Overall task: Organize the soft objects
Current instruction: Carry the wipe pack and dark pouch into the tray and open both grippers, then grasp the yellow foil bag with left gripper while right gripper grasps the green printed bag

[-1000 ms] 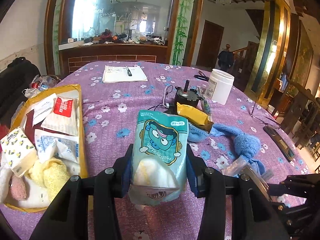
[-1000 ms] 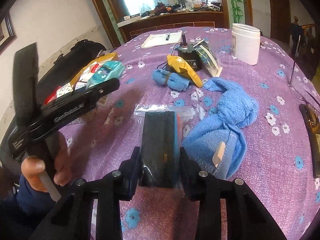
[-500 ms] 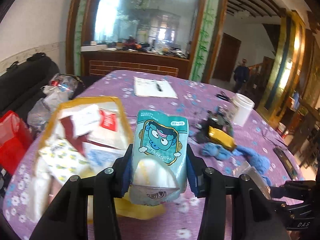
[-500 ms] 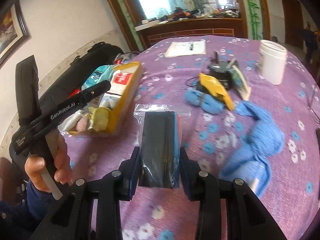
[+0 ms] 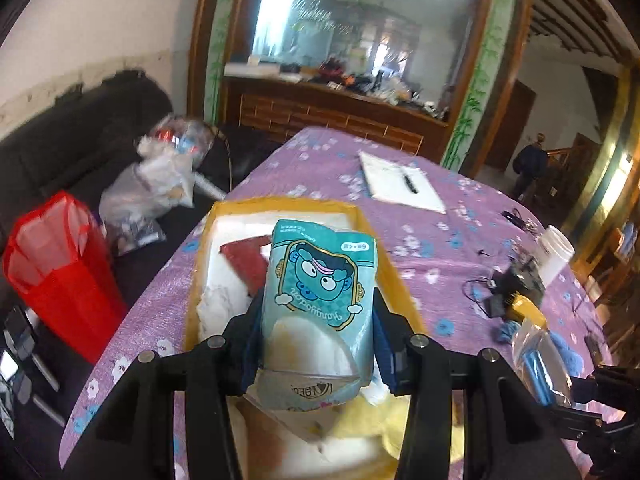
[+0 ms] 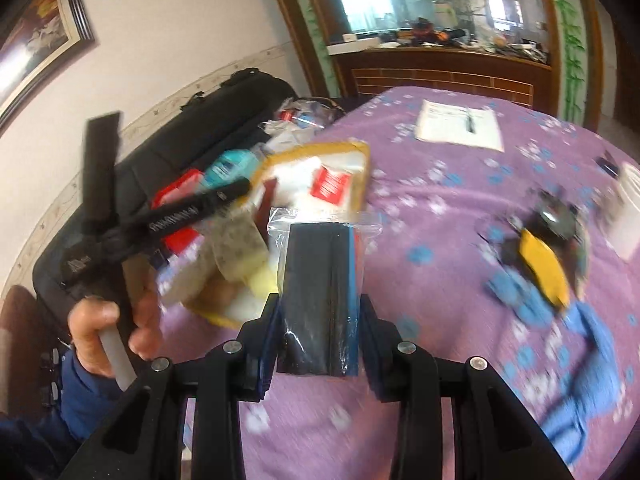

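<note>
While the left gripper (image 5: 318, 330) clamps a teal cartoon-printed tissue pack (image 5: 320, 304) above the yellow tray (image 5: 394, 276), the right gripper (image 6: 320, 330) pinches a clear bag of dark folded cloth (image 6: 320, 300) above the purple floral tablecloth (image 6: 440, 240), beside that tray.

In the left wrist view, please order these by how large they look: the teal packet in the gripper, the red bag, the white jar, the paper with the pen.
1. teal packet, though nearness to the camera enlarges it
2. red bag
3. paper
4. white jar
</note>
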### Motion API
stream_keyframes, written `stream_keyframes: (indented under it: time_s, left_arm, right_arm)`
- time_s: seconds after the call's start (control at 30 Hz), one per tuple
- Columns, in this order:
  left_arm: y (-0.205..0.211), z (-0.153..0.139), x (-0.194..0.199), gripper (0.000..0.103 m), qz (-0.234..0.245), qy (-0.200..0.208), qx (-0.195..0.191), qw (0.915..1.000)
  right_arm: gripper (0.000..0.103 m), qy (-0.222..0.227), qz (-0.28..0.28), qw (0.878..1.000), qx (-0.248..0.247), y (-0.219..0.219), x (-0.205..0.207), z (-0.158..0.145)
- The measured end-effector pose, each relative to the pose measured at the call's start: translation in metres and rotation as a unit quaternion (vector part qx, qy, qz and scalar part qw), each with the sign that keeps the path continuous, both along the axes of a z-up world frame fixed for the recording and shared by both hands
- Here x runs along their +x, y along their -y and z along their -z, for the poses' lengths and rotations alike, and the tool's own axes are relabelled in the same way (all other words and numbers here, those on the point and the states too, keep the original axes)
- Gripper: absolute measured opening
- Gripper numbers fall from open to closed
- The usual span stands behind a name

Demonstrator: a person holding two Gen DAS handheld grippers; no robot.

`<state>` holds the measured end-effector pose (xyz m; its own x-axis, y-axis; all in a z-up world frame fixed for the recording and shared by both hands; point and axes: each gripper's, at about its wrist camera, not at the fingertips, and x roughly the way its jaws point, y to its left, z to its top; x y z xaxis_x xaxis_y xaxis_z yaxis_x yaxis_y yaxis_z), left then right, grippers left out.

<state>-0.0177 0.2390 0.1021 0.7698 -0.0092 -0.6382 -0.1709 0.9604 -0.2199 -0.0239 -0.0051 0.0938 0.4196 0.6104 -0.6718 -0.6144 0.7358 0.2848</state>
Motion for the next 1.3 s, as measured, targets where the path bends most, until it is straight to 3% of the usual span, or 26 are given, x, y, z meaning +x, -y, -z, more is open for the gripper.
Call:
stream_keyframes:
  time_s: [0.17, 0.3, 0.47, 0.63, 0.7, 0.83, 1.0, 1.13, 1.3]
  left_arm:
    - [-0.033, 0.017, 0.026, 0.046, -0.022, -0.043, -0.040, 0.9980]
    - [-0.049, 0.030, 0.044, 0.046, -0.027, -0.080, -0.077, 0.9935]
    - [-0.054, 0.034, 0.051, 0.047, -0.030, -0.086, -0.078, 0.9928]
    - [-0.053, 0.038, 0.052, 0.057, -0.023, -0.084, -0.079, 0.9931]
    - [-0.055, 0.038, 0.051, 0.067, -0.025, -0.082, -0.084, 0.9927]
    - [-0.056, 0.032, 0.044, 0.068, -0.030, -0.070, -0.090, 0.9930]
    - [-0.044, 0.020, 0.028, 0.068, -0.029, -0.054, -0.094, 0.9937]
    - [-0.018, 0.004, 0.007, 0.068, -0.018, -0.028, -0.083, 0.9960]
    - [0.044, -0.006, -0.018, 0.071, 0.023, -0.005, -0.067, 0.9974]
  right_arm:
    - [0.040, 0.005, -0.006, 1.000, 0.003, -0.049, 0.029, -0.003]
    - [0.040, -0.017, -0.005, 1.000, -0.007, -0.085, 0.059, 0.009]
    - [0.040, -0.045, 0.013, 0.999, -0.021, -0.108, 0.088, 0.033]
    - [0.043, -0.062, 0.006, 0.998, -0.016, -0.113, 0.094, 0.046]
    - [0.048, -0.062, 0.006, 0.998, -0.014, -0.111, 0.093, 0.047]
    - [0.055, -0.060, 0.005, 0.998, -0.002, -0.099, 0.088, 0.043]
    - [0.056, -0.057, 0.005, 0.998, 0.024, -0.073, 0.074, 0.034]
    - [0.056, -0.050, 0.006, 0.998, 0.042, -0.043, 0.055, 0.030]
    - [0.056, -0.036, 0.034, 0.997, 0.054, 0.021, 0.041, 0.028]
